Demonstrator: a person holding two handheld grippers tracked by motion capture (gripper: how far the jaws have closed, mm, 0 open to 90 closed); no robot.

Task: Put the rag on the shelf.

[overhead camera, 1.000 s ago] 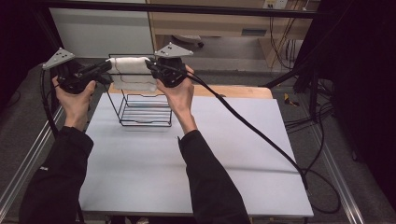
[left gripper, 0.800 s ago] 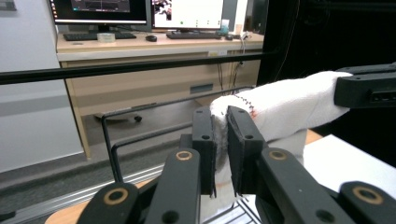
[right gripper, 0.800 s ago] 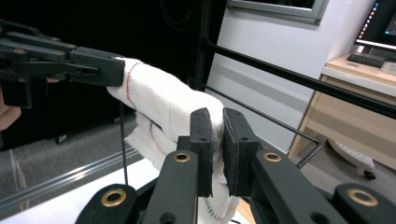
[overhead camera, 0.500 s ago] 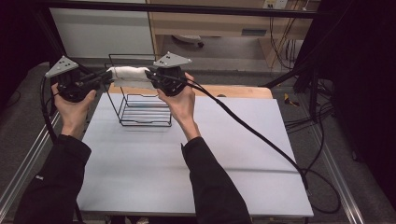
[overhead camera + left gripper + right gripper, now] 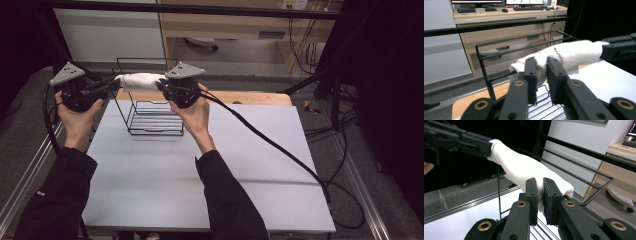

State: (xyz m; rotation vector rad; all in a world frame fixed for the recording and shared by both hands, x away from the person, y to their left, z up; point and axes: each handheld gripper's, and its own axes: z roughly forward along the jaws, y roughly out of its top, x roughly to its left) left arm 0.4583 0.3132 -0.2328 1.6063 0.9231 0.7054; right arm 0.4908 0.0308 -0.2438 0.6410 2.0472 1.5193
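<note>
Terry-textured white cloth point(image 5: 141, 80), seemingly rolled, spans thin black wire rack point(image 5: 150, 117).

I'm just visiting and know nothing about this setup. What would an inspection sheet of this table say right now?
Surface: white table, bare at the front.
Job's things: white towel stretched between both grippers, above a black wire rack.
Clutter: nothing seen.
Grippers: left gripper has just been opening, with the towel's end between its jaws; right gripper shut on the towel.
Cables: black cable trails across the table to the right.
Surroundings: wooden desk with keyboards behind.
</note>
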